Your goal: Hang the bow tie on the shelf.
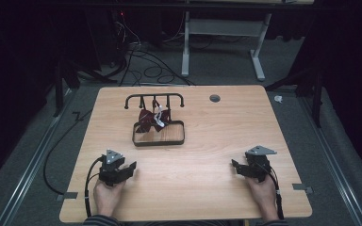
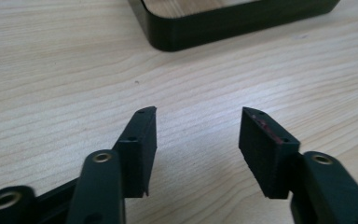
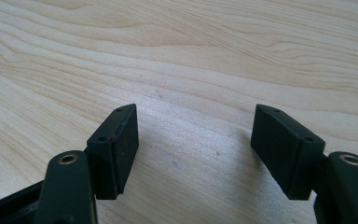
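Note:
A dark red bow tie with a white tag [image 1: 153,119] lies at the back of a black rectangular tray [image 1: 158,140] in the middle of the wooden table [image 1: 207,141]. Behind the tray stands a low black rack with hooks [image 1: 154,100]. My left gripper [image 1: 132,168] rests near the front left of the table, open, nothing between its jaws. In the left gripper view the left gripper [image 2: 198,135] points at a corner of the tray [image 2: 191,32]. At the front right, my right gripper [image 1: 234,165] is open and holds nothing. Bare wood lies under the right gripper [image 3: 195,128].
A round grey cable port [image 1: 214,98] sits in the table near its back edge. Cables trail from both grippers off the front edge. On the floor beyond the table lie loose cables and the white legs of another desk [image 1: 185,52].

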Motion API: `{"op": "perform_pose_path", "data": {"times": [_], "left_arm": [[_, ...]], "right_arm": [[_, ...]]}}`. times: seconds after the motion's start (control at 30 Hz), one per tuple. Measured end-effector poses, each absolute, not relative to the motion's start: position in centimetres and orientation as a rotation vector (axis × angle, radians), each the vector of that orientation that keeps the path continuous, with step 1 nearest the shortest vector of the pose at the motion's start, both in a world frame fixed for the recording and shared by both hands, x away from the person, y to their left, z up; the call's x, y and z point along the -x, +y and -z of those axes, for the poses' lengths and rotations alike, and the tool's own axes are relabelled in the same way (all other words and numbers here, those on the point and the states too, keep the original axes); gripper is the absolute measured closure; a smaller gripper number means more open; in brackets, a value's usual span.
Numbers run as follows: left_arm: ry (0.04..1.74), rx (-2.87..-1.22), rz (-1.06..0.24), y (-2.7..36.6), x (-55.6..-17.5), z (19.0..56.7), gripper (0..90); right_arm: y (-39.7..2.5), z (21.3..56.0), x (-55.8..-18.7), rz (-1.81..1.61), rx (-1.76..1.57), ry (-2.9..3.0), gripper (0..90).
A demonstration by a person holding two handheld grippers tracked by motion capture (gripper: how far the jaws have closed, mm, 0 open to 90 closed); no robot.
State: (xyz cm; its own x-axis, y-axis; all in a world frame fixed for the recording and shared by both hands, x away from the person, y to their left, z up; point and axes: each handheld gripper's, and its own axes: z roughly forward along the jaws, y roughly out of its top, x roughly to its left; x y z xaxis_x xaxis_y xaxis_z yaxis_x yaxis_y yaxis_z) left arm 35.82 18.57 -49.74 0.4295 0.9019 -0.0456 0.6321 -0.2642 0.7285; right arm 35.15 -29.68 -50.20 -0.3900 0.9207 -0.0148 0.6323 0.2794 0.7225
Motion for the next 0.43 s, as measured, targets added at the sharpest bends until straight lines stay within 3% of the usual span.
{"op": "perform_pose_path", "data": {"times": [0.13,0.43], "left_arm": [[1.276,-1.997,-0.548,18.2,-35.52,50.62,37.6],[1.285,-1.981,-0.556,18.19,-35.25,50.75,34.4]], "right_arm": [[-29.68,50.2,-35.15,-0.894,-1.396,2.122,33.5],[-29.68,50.21,-35.15,-0.895,-1.395,2.12,33.5]]}}
